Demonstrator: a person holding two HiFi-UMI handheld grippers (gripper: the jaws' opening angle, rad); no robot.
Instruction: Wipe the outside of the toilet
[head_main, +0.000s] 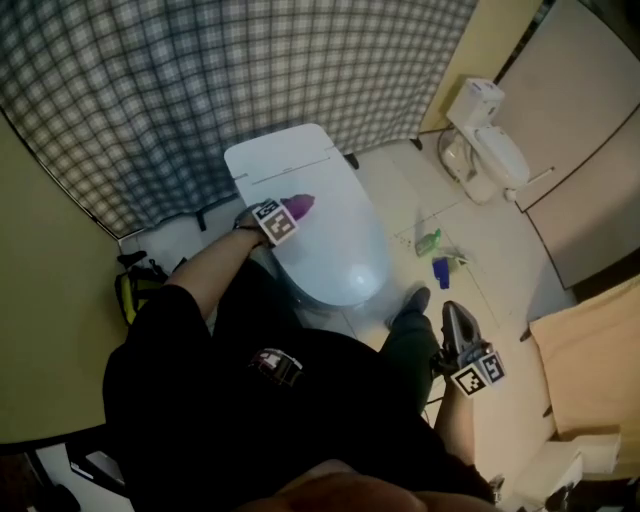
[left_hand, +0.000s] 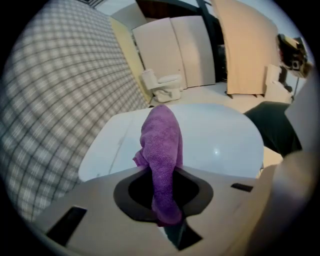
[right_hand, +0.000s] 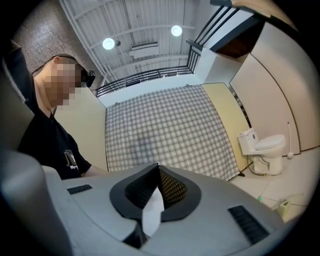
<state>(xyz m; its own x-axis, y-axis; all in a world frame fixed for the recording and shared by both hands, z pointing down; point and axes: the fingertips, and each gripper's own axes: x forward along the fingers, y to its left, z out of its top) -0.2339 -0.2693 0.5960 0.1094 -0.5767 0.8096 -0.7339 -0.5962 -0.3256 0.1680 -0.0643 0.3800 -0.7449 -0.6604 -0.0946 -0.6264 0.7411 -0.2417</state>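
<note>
The white toilet (head_main: 335, 250) stands in the middle of the head view with its lid down. My left gripper (head_main: 292, 213) hovers over the rear of the lid, shut on a purple cloth (head_main: 303, 205). In the left gripper view the cloth (left_hand: 162, 155) stands up between the jaws and hides their tips, with the smooth lid (left_hand: 220, 142) right behind it. My right gripper (head_main: 452, 314) is held off to the right above the floor, away from the toilet. Its jaws meet at the tips (right_hand: 157, 169), pointing at the checked curtain, with nothing in them.
A checked curtain (head_main: 200, 90) hangs behind the toilet. A second white toilet (head_main: 487, 145) stands far right by beige panels. A green bottle (head_main: 430, 241) and a blue bottle (head_main: 441, 270) lie on the floor right of the toilet. The person's legs and shoe (head_main: 412, 300) are close in front.
</note>
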